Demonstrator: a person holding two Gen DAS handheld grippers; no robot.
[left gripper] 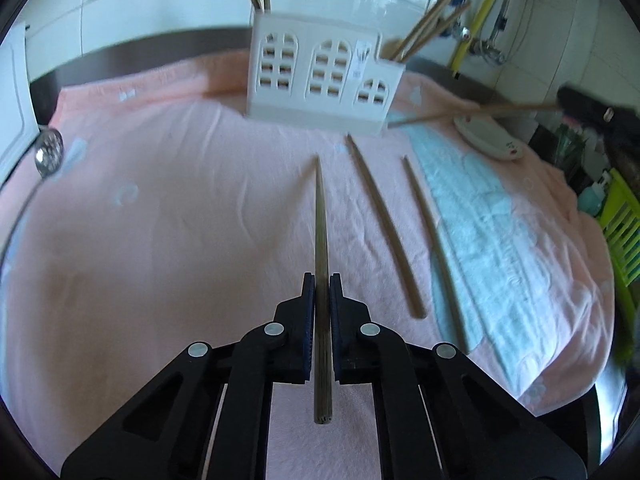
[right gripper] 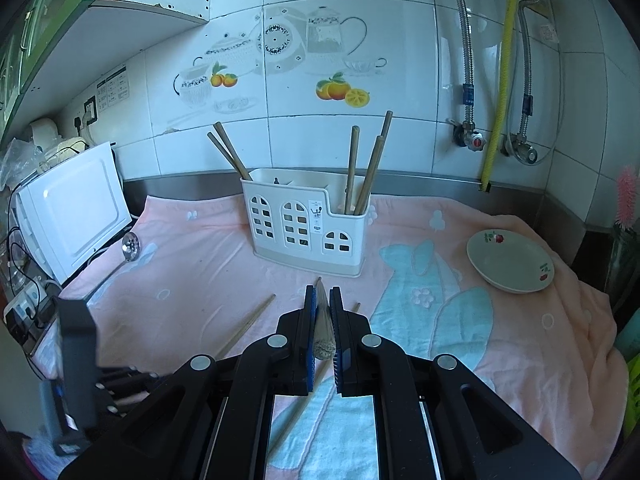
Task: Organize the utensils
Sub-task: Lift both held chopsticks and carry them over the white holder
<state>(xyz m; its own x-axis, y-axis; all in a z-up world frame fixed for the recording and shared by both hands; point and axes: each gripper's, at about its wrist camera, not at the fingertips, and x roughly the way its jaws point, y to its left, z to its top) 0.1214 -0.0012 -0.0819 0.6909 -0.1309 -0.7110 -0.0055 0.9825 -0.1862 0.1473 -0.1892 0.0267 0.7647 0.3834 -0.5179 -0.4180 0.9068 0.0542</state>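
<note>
The left tool (left gripper: 322, 280) is closed narrowly on a long brown wooden chopstick (left gripper: 322, 240), which runs straight forward between the blue-padded fingers (left gripper: 307, 320), its thin tip pointing toward the far side and its thick butt end sticking out toward the camera. The right tool (right gripper: 323, 292) is likewise clamped on a second brown wooden chopstick (right gripper: 323, 328), seen almost end-on, its blunt end between the pads and its tip pointing toward the white plastic utensil holder with arched window cut-outs (right gripper: 304, 228). That holder stands on a pink towel with pale blue patches (right gripper: 200, 264) spread over the desk, at the far middle of the scene, against the white tiled wall (right gripper: 320, 140). Several chopsticks already stand in it: two lean out of its left compartment (right gripper: 228, 152), three rise from its lower right compartment (right gripper: 366, 168). In the left wrist view, two loose chopsticks (left gripper: 384, 224) lie on the towel just right of the held one, roughly parallel, apart from each other. A white shallow dish with small red flower prints (right gripper: 510, 260) sits on the towel to the right, well apart from the holder. A metal ladle (right gripper: 130, 246) lies at the towel's left edge, near a white microwave (right gripper: 76, 208).
</note>
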